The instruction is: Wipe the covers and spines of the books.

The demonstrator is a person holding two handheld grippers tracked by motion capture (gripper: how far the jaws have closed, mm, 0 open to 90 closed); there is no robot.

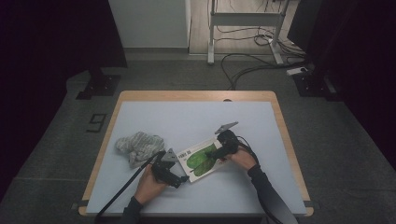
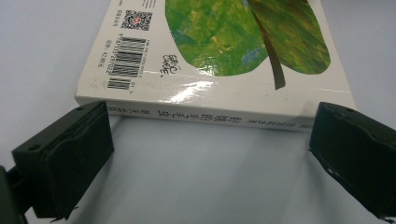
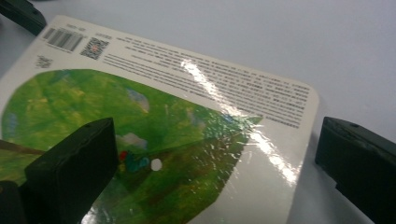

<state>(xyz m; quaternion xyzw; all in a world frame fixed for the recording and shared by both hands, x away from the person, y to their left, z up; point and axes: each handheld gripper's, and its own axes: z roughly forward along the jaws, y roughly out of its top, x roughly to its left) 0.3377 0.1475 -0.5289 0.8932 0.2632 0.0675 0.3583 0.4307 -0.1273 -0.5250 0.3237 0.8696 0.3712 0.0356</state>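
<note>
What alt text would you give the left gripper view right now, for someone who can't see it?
The left gripper, jaws open wide, faces the spine of a white book lying flat on the pale table. The cover turned up shows a large green leaf, a barcode and a QR code; the jaws flank the spine's ends without visibly gripping.

Both grippers' jaws apparently open

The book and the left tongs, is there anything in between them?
No. In the left gripper view, just bare pale table lies between the open left tongs and the spine of the book.
</note>
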